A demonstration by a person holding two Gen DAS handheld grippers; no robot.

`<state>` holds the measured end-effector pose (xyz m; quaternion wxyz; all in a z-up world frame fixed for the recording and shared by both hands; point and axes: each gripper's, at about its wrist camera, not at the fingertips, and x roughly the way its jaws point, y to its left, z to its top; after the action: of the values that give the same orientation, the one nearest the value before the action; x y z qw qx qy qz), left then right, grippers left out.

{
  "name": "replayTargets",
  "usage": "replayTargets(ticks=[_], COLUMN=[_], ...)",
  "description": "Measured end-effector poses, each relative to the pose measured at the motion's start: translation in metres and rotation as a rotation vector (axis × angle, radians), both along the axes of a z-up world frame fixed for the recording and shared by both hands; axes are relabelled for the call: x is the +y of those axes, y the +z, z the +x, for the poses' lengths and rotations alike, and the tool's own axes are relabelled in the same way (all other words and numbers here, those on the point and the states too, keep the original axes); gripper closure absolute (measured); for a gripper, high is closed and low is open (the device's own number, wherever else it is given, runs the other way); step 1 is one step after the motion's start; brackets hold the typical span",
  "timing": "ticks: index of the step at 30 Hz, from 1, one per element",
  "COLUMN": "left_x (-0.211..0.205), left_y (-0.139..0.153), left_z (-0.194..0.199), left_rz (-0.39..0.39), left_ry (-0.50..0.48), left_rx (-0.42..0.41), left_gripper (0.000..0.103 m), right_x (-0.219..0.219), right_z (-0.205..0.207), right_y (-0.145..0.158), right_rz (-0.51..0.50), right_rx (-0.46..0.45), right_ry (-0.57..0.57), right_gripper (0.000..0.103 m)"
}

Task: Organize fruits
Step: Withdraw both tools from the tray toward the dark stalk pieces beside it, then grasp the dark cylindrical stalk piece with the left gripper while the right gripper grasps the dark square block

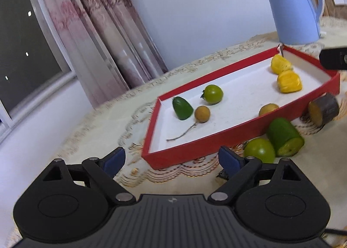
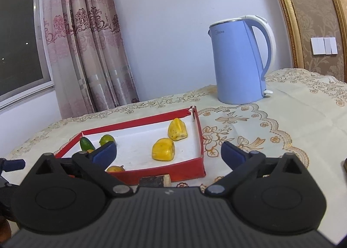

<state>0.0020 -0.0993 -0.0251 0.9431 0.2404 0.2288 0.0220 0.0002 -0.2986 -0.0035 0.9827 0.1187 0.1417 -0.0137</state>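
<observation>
Both the left tongs [image 1: 172, 160] and right tongs [image 2: 169, 153] stood wide and empty (nothing between them) before the red tray [image 1: 216, 139] of fruit on the desk [image 2: 292, 117].

The shallow cardboard tray [image 1: 249, 130] ahead of the left gripper [image 1: 171, 161] is red outside and white inside. In it lie two bright yellow fruit chunks [image 1: 289, 81], a round green fruit [image 1: 213, 94], a dark green pointed piece [image 1: 182, 108] and two tan-brown round fruits [image 1: 202, 114]. Beyond the right gripper [image 2: 169, 152], with its black arms and blue pads [image 2: 104, 152], stands a pale blue kettle [image 2: 238, 61] with a white handle. The cream tablecloth [image 2: 303, 113] bears gold floral embroidery; the pink curtain [image 2: 86, 52] has maroon flowers.
</observation>
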Motion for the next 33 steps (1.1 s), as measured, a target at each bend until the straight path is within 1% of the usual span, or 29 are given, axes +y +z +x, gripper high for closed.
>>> replayTargets(ticks=[2, 5, 6, 8, 11, 13, 14, 16, 17, 19, 21, 23, 25, 27, 30, 31, 32, 33], left_x=[0.004, 0.02, 0.026, 0.041, 0.062, 0.07, 0.072, 0.076, 0.079, 0.083, 0.088, 0.093, 0.094, 0.094, 0.092, 0.092, 0.092, 0.094], left_y=[-0.001, -0.004, -0.004, 0.0, 0.009, 0.015, 0.017, 0.022, 0.025, 0.026, 0.025, 0.023, 0.019, 0.015, 0.01, 0.008, 0.007, 0.006], left_z=[-0.003, -0.006, -0.007, -0.006, -0.008, -0.011, -0.013, -0.018, -0.02, -0.022, -0.02, -0.015, -0.011, -0.007, -0.001, 0.001, 0.003, 0.006], left_rz=[0.015, 0.037, 0.034, 0.009, -0.093, -0.142, -0.165, -0.223, -0.262, -0.33, -0.398, -0.458, -0.493, -0.498, -0.471, -0.465, -0.464, -0.467], left_ry=[0.007, 0.037, 0.057, 0.068, 0.049, 0.035, 0.021, -0.04, -0.094, -0.167, -0.239, -0.278, -0.285, -0.244, -0.19, -0.174, -0.167, -0.172], left_rx=[-0.01, -0.012, -0.02, -0.001, 0.02, 0.019, 0.015, 0.017, 0.032, 0.075, 0.14, 0.201, 0.242, 0.249, 0.256, 0.26, 0.267, 0.277], left_gripper=[0.006, 0.006, 0.006, 0.006, 0.006, 0.006, 0.006, 0.006, 0.006, 0.006, 0.006, 0.006, 0.006, 0.006, 0.006, 0.01, 0.017, 0.02], right_x=[0.001, 0.002, 0.002, 0.002, 0.002, 0.002, 0.003, 0.003, 0.003, 0.004, 0.004, 0.004, 0.003, 0.0, -0.001, 0.0, 0.001, 0.002], right_z=[-0.001, -0.002, -0.002, -0.002, -0.002, -0.003, -0.003, -0.003, -0.003, -0.003, -0.002, -0.002, -0.002, -0.001, -0.001, -0.001, 0.0, 0.0], right_y=[0.0, 0.0, 0.0, 0.001, 0.001, 0.001, 0.0, 0.0, 0.0, 0.0, 0.0, 0.0, 0.0, -0.001, -0.001, -0.001, -0.001, 0.0], right_rz=[-0.004, -0.01, -0.012, -0.013, -0.013, -0.015, -0.015, -0.017, -0.017, -0.021, -0.023, -0.021, -0.011, 0.006, 0.01, 0.005, 0.0, -0.005], right_rx=[-0.002, -0.009, -0.007, -0.007, -0.007, -0.008, -0.007, -0.005, -0.004, -0.003, -0.001, 0.005, 0.011, 0.015, 0.012, 0.012, 0.013, 0.014], right_ry=[0.003, 0.008, 0.009, 0.009, 0.01, 0.009, 0.01, 0.015, 0.019, 0.025, 0.024, 0.02, 0.012, 0.009, 0.013, 0.015, 0.018, 0.019], right_gripper=[0.0, 0.0, 0.0, 0.0, 0.0, 0.0, 0.0, 0.0, 0.0, 0.0, 0.0, 0.0, 0.0, 0.0, 0.0, 0.0, 0.0, 0.0])
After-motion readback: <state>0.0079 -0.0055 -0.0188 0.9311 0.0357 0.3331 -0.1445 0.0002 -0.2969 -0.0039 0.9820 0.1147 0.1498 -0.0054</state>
